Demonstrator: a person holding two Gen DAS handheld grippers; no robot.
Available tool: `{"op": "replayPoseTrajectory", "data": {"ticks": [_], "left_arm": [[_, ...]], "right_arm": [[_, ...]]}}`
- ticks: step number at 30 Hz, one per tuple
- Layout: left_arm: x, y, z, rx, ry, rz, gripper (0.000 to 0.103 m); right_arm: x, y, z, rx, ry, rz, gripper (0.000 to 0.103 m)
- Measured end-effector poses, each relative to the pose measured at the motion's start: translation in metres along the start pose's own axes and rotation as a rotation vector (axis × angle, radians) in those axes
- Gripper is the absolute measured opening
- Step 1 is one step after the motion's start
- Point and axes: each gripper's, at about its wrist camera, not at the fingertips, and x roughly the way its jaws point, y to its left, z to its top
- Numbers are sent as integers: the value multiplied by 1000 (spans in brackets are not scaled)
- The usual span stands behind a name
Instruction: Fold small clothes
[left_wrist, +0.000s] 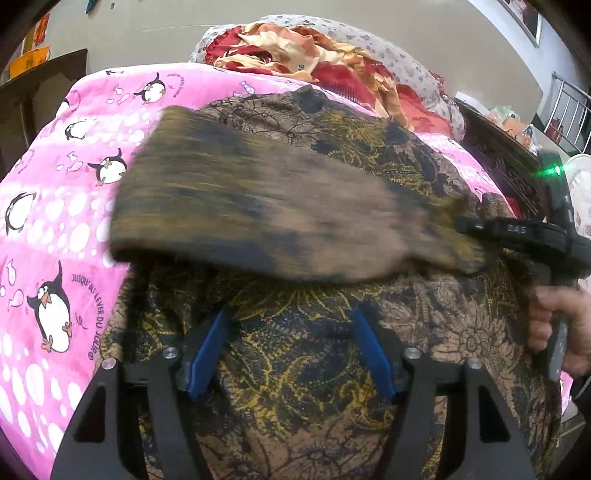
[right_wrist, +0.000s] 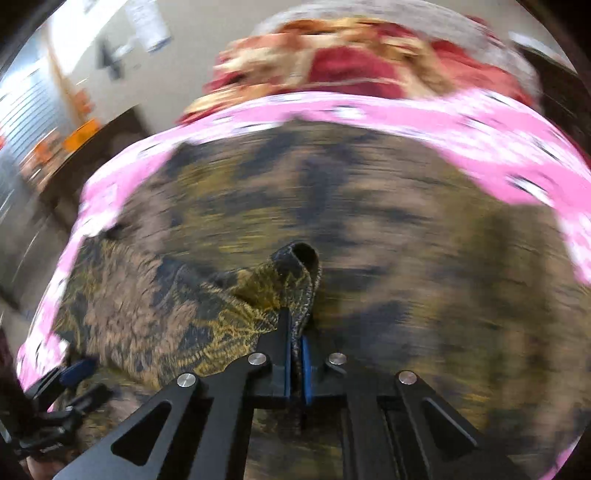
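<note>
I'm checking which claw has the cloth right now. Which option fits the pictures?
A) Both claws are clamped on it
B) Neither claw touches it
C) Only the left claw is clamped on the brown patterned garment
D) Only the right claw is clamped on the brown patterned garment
D: the right claw is shut on a fold of the brown patterned garment, while the left claw stands open above the cloth.
</note>
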Motion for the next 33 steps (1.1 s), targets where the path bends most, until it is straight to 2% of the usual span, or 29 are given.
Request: {"op": "replayPoseTrajectory", "data": {"ticks": [2, 6, 10, 11, 13, 16, 18, 20, 21, 23, 25, 26, 28, 29, 32, 33], "left_arm": [[0, 1, 0, 1, 0, 1, 68], [0, 0, 0, 0, 0, -1, 68], [1, -1, -1, 8, 2, 10, 68], [1, -1, -1, 12, 4, 16, 68], [1, -3, -2, 20, 6, 26, 68], [0, -3, -2, 23, 6, 30, 68], [0, -2, -2, 21, 5, 27, 68], [1, -3, -2, 25, 7, 30, 69], [1, -3, -2, 26, 8, 32, 69], [0, -4, -2, 29, 8, 35, 69], [1, -4, -2, 30, 9, 37, 69], [1, -4, -2, 30, 9, 37, 69], [1, -4, -2, 30, 9, 37, 69], [1, -4, -2, 30, 10, 37, 69], [1, -5, -2, 32, 11, 36, 71], [2, -5, -2, 34, 12, 36, 72]], "right_arm": [[-9, -28, -2, 53, 0, -56, 5], [-31, -52, -1, 76, 3, -160, 5], [-20, -58, 2, 73, 51, -176, 6], [-18, -59, 2, 68, 57, -159, 10], [-21, -55, 6, 36, 75, -159, 12], [-43, -43, 20, 31, -12, -147, 29], [-74, -35, 26, 18, -127, -145, 54], [-90, -23, 28, -3, -196, -114, 66], [-89, -15, 27, -25, -192, -94, 67], [-69, 3, 24, -95, -118, -71, 67], [-37, 12, 11, -157, -41, -114, 67], [-14, 12, 1, -173, 30, -169, 67], [8, 0, -17, -150, 112, -185, 68], [4, -2, -22, -140, 39, -171, 70], [3, -1, -26, -146, 36, -162, 76], [5, 0, -27, -149, 39, -156, 81]]}}
